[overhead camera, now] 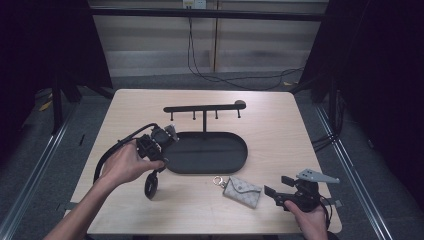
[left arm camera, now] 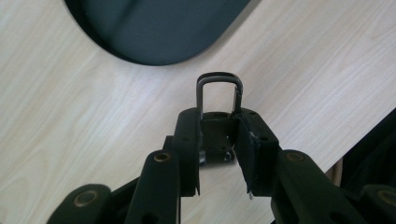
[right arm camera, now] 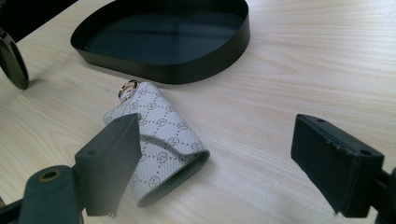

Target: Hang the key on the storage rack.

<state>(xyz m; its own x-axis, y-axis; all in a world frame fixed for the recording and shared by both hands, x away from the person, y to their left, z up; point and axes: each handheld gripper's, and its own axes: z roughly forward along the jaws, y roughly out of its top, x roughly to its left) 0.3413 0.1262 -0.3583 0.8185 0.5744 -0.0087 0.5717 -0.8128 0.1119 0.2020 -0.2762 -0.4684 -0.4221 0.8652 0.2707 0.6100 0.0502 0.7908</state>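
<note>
Black oval metal tray (overhead camera: 210, 155) with its hook rack (overhead camera: 204, 108) holds nothing yet, so the tidy-up looks barely started. Left gripper (left arm camera: 219, 140) is clamped on a small dark metal clip with a loop (left arm camera: 219, 91), lifted over the light wood table (overhead camera: 270, 125) beside the tray. Right gripper (right arm camera: 215, 158) gapes wide around the grey monogram fabric key pouch (right arm camera: 159, 135), not gripping. Nothing blocks the tray or the hooks.
</note>
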